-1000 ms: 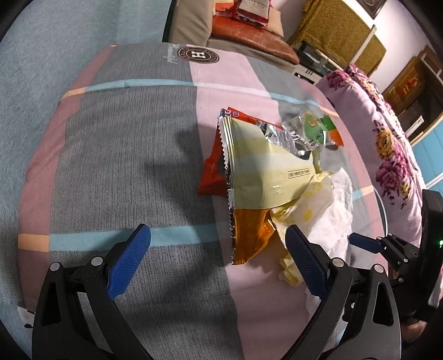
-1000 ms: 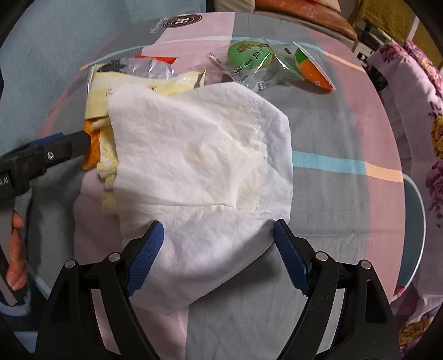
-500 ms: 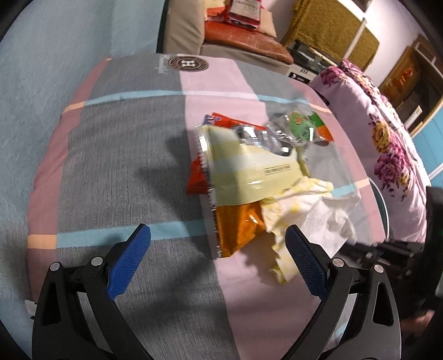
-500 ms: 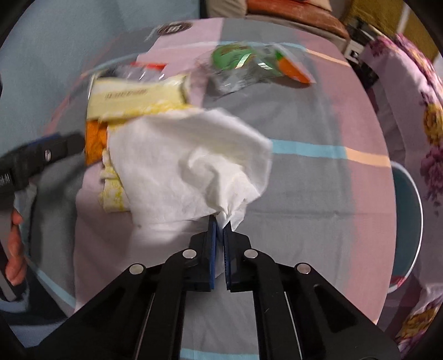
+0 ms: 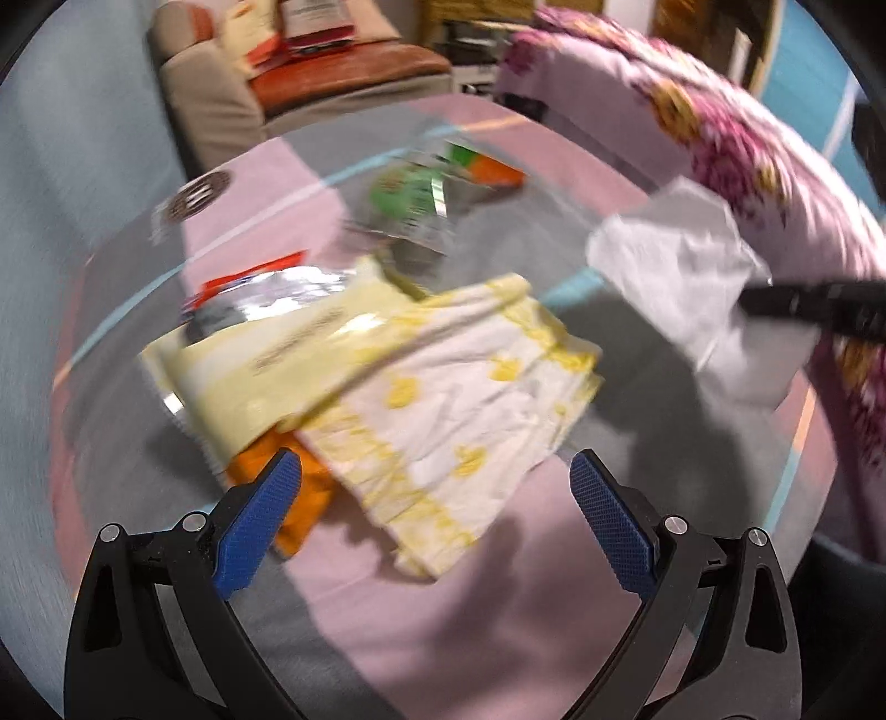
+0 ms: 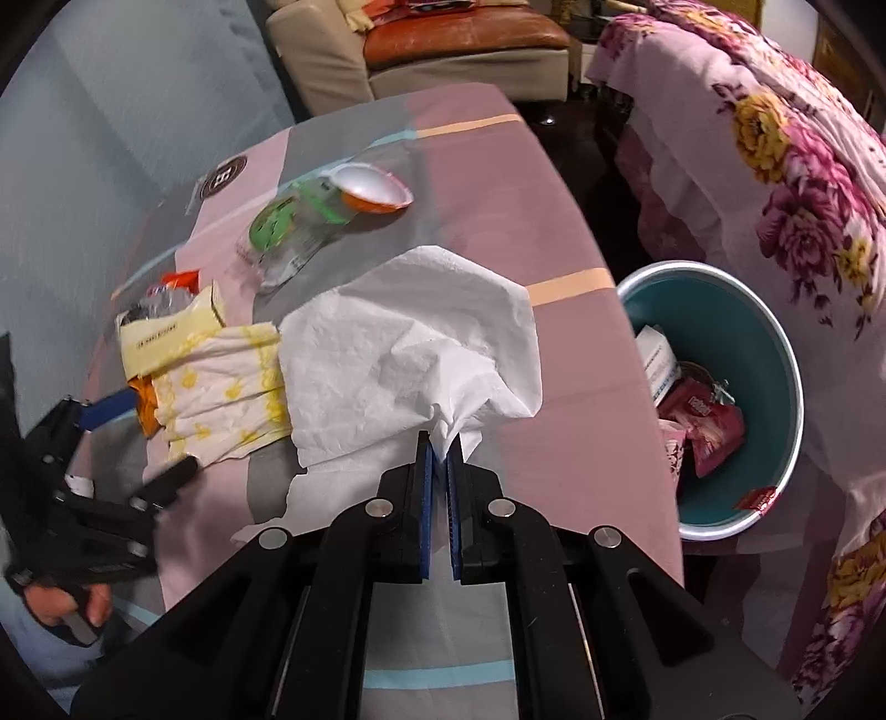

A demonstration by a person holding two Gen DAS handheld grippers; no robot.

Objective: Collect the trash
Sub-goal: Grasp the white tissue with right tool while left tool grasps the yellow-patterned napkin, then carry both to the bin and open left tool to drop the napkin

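My right gripper point(image 6: 441, 443) is shut on a crumpled white tissue point(image 6: 410, 354), lifted off the cloth-covered table point(image 6: 554, 387); the same tissue point(image 5: 681, 271) hangs at the right of the left wrist view. My left gripper point(image 5: 432, 482) is open above a yellow-patterned napkin point(image 5: 459, 410), nothing pinched between its blue pads point(image 5: 260, 520). Under the napkin lie a pale yellow snack bag point(image 5: 277, 360), an orange wrapper point(image 5: 299, 498) and a red and silver wrapper point(image 5: 260, 288). A green and clear wrapper point(image 6: 299, 221) lies farther back. A teal trash bin point(image 6: 736, 332) with wrappers inside stands right of the table.
A floral purple bedspread point(image 6: 775, 166) rises right of the bin. A beige and brown sofa point(image 6: 432, 44) stands behind the table. A hand point(image 6: 66, 603) holds the left gripper at the lower left of the right wrist view. Pale blue floor point(image 6: 138, 111) lies left.
My right gripper closed on the white tissue, lifted it off the yellow napkin and carried it right, toward the bin. My left gripper, still open, shifted over the napkin.
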